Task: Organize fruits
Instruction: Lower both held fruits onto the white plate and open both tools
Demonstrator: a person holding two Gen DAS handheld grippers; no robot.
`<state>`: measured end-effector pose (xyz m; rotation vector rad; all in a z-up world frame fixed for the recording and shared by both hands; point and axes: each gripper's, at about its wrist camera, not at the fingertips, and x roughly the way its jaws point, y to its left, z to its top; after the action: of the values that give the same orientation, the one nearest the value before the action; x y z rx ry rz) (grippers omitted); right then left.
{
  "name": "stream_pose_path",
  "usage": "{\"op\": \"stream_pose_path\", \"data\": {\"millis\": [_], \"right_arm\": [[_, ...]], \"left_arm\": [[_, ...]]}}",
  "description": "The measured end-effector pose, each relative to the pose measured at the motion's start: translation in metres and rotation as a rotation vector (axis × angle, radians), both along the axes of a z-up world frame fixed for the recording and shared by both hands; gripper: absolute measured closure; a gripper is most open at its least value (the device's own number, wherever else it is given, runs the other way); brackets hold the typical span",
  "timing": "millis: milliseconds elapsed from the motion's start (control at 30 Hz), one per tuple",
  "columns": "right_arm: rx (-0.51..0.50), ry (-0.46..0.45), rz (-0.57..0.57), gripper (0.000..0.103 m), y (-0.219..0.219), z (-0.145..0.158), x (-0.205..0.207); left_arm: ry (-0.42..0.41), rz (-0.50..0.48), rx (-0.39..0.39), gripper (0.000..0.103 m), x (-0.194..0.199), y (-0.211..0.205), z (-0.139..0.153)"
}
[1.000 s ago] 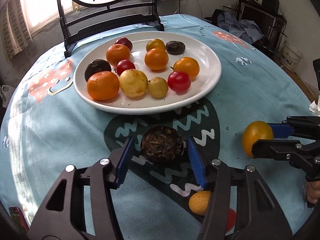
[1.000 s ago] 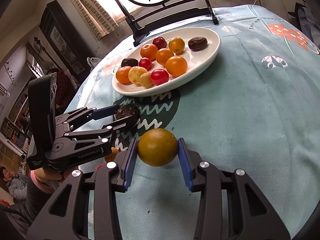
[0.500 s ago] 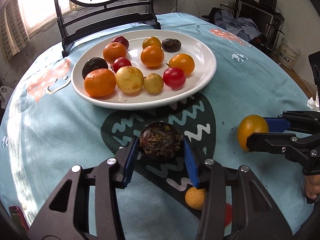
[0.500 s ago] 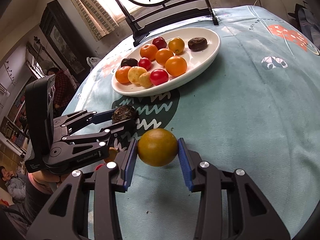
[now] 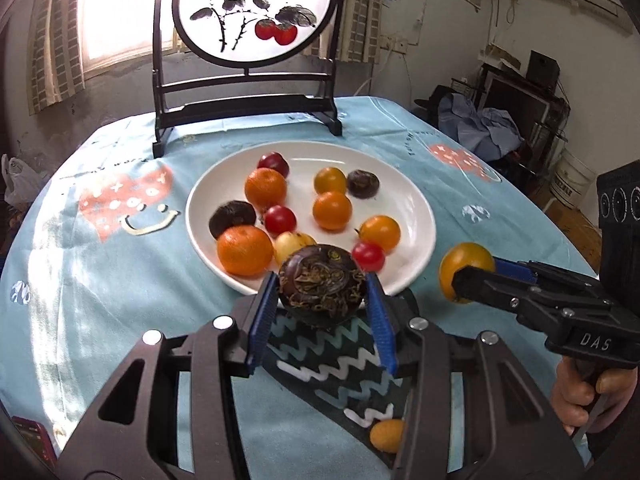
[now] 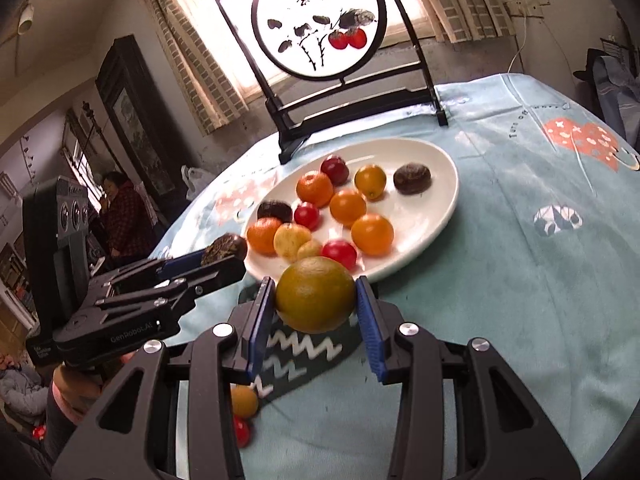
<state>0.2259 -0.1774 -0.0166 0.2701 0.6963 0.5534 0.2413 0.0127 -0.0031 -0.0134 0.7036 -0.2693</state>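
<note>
1. Left gripper (image 5: pixel 322 306): blue pads clamped on the dark brown, wrinkled round fruit (image 5: pixel 322 290); jaws have just been closing onto it. Fruit held clear of the light blue patterned tablecloth (image 5: pixel 100 280), in front of the near rim of the white round plate (image 5: pixel 416 208).
2. Right gripper (image 6: pixel 316 312): pads clenched on the yellow-green smooth round fruit (image 6: pixel 315 294), also off the cloth, near the plate's edge.
3. Plate holds oranges, red and yellow fruits.
4. Small orange fruit (image 5: pixel 387 435) lies on the cloth below the grippers.

Saw bare plate (image 5: pixel 404 200) right half open; fruit crowded left; screen stand (image 5: pixel 244 108) blocked upper frame.
</note>
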Motion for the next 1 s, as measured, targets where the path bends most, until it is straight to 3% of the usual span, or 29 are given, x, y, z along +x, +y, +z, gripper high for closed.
{"op": "stream_pose_path", "data": {"millis": [200, 567, 633, 667, 700, 800, 1000], "right_arm": [[-0.022, -0.023, -0.089, 0.062, 0.006, 0.001, 0.047], [-0.023, 0.008, -0.119, 0.061, 0.009, -0.01, 0.096], [-0.026, 0.021, -0.118, 0.058, 0.01, -0.013, 0.101], [-0.029, 0.025, -0.121, 0.046, 0.009, -0.013, 0.1], [-0.029, 0.022, -0.131, 0.038, 0.008, -0.012, 0.098], [-0.013, -0.034, -0.13, 0.038, 0.005, 0.002, 0.082], [0.04, 0.0, -0.032, 0.038, 0.007, 0.01, 0.044]], "left_arm": [[-0.02, 0.067, -0.022, 0.058, 0.043, 0.008, 0.007], [0.033, 0.121, -0.03, 0.058, 0.091, 0.016, -0.01], [0.02, 0.143, -0.035, 0.04, 0.09, 0.02, -0.009], [0.002, 0.151, -0.041, 0.024, 0.087, 0.021, -0.006], [-0.016, 0.156, -0.05, 0.018, 0.082, 0.023, -0.002], [-0.038, 0.16, -0.063, 0.006, 0.065, 0.027, 0.009], [-0.054, 0.238, -0.068, 0.004, 0.029, 0.04, 0.01]]}}
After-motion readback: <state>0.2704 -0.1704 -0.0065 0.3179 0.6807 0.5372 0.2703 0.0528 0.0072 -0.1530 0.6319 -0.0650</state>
